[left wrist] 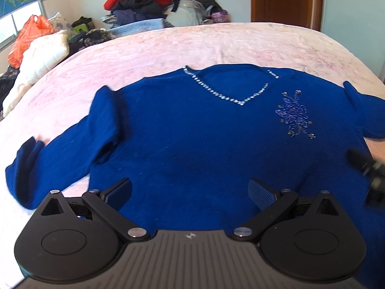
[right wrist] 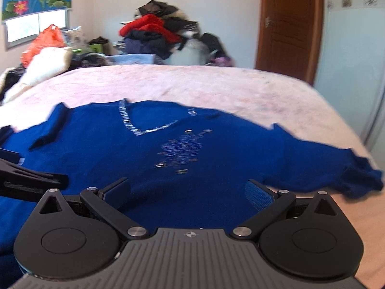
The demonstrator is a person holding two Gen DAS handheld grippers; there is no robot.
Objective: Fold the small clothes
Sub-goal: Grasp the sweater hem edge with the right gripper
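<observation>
The blue sweater lies front-up on the pink bedspread, neckline away from the person and its long axis running sleeve to sleeve across both views. The left gripper and the right gripper both hover spread and empty over the hem edge. The left sleeve lies nearer the left gripper and the right sleeve nearer the right, though blur in the right view makes its cuff hard to read.

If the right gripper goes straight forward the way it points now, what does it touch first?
Most likely the blue sweater spread on the bed. The right gripper has its jaws open, pointing over the sweater's body toward the beaded flower. Its height above the fabric is unclear.
</observation>
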